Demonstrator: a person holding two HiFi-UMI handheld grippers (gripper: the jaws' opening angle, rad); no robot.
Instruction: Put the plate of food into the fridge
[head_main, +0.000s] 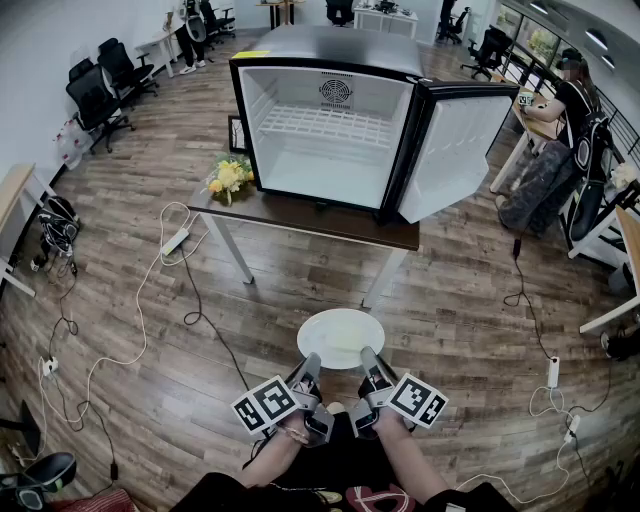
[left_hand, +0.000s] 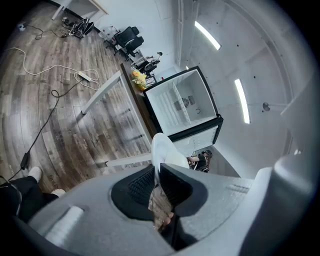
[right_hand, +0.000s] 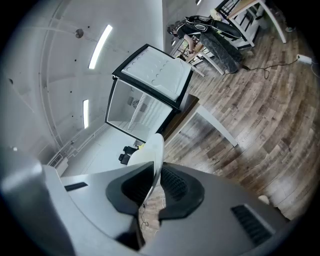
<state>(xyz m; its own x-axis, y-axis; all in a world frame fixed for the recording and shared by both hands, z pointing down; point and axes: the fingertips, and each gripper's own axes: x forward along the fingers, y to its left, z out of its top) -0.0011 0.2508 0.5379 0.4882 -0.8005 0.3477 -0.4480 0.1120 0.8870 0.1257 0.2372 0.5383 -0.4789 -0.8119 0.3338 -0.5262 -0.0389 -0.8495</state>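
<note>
Before the open fridge (head_main: 330, 120), my left gripper (head_main: 311, 360) and right gripper (head_main: 368, 354) pinch the plate (head_main: 340, 335) by its rim; only the head view shows its top.

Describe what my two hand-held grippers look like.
The left hand-held gripper and the right hand-held gripper are alike. Each has a light grey moulded body, black ribbed pads lining the two jaws, and a white cube printed with black square markers at the hand end. The forearms are unsleeved.

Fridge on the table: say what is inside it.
Inside the fridge, a white wire shelf and a round vent on the back wall; no food shows. Its top covers the compartment's ceiling.
</note>
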